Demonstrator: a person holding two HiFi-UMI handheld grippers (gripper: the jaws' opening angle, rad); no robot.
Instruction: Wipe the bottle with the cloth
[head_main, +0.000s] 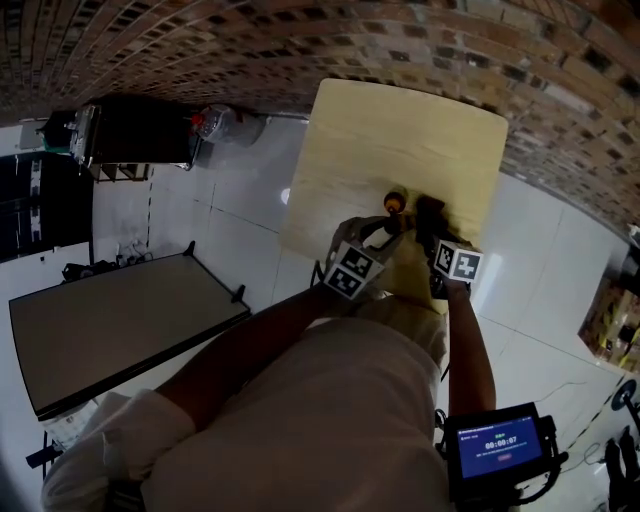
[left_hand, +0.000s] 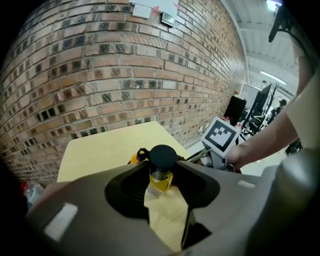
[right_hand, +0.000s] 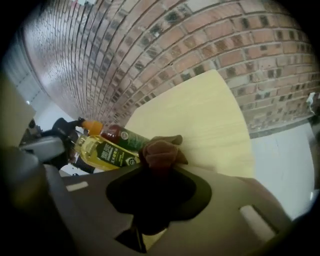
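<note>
**2 bottles, 1 cloth, both grippers loaded**

Count: 2 bottles, 1 cloth, 2 grippers, 1 worktop.

- Left gripper (left_hand: 161, 176): jaws pinch the oil bottle (right_hand: 102, 152) near its neck. Black cap sticks out past the jaw tips, yellow oil visible below it. Dark label on the body.
- Right gripper (right_hand: 161, 166): jaws pressed on a bunched brown cloth (right_hand: 162, 151), which pokes out past the tips.
- Cloth sits right at the label end of the oil bottle. They overlap in the right gripper view; can't confirm contact.
- 2nd bottle, orange cap (right_hand: 116, 134), reddish content, green label. It's just behind the oil bottle, in neither gripper. Can't tell if it stands or lies.
- Everything is over the near part of the pale wood worktop (right_hand: 200, 112), which butts against a brick wall (left_hand: 115, 75). Rest of the worktop carries nothing else I can see.
- Head view: both grippers close together, side by side, marker cubes up, jaws pointing away from the person and down. Can't tell if the oil bottle rests on the worktop or is lifted.
</note>
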